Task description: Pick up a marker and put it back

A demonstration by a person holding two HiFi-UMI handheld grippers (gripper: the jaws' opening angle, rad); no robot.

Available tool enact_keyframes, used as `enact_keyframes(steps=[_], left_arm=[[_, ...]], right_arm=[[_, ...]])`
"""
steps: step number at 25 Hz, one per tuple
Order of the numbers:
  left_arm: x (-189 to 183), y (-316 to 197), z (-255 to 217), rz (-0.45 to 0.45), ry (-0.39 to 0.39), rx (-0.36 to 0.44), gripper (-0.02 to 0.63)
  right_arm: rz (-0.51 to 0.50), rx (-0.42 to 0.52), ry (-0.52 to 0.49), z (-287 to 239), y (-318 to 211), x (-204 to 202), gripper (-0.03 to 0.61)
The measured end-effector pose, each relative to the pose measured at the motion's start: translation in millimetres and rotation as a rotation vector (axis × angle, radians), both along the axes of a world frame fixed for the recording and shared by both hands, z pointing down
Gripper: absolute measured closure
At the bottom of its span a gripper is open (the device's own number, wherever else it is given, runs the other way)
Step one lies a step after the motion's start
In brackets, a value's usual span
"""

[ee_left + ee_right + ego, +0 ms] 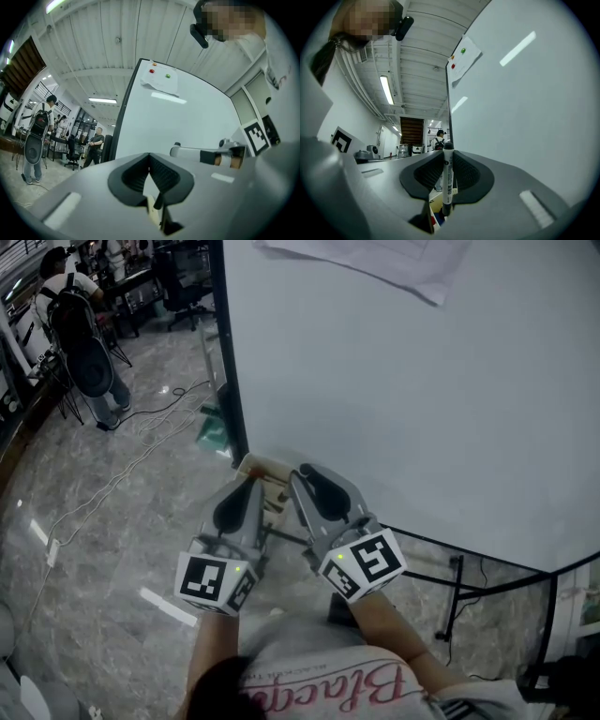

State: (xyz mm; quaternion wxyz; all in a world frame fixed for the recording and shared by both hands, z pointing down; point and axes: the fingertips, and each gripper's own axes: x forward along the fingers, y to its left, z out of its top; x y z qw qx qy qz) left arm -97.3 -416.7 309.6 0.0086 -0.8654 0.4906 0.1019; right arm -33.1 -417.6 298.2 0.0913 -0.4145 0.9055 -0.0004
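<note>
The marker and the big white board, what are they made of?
Marker: probably smooth white plastic, judging by its even surface and printed label. Board: glossy, since it mirrors the ceiling lights. Coloured dots pin the paper to it, so it is perhaps coated metal.

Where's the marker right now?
The marker stands upright, clamped between the right gripper's jaws in the right gripper view, with the whiteboard just behind it on the right.

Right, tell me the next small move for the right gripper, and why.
Probably lower the marker straight down into the holder beneath it. The right gripper has its fingers clamped on the marker, which stands upright just above the holder at the whiteboard corner, so putting it back seems due.
</note>
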Motion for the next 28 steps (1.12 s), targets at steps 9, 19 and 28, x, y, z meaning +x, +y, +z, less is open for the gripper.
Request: enact_keyframes(steps=[9,19,28], left_arm=[[-9.4,-5.8,9.4,-0.008,0.016,-0.024,0.614],[-18.7,-6.4,15.1,-0.010,0.013,-0.034,0.615],[-24.5,-3.9,18.3,-0.025,0.014,-0.037,0.615]], right_arm=[[0.015,-0.173,-0.007,62.4,-27.5,-13.9,0.515],[0.024,-0.277,0.010,98.3,-41.4,-28.2,0.515],[0.058,-0.316,0.052,112.9,-52.2,-15.8,0.497]])
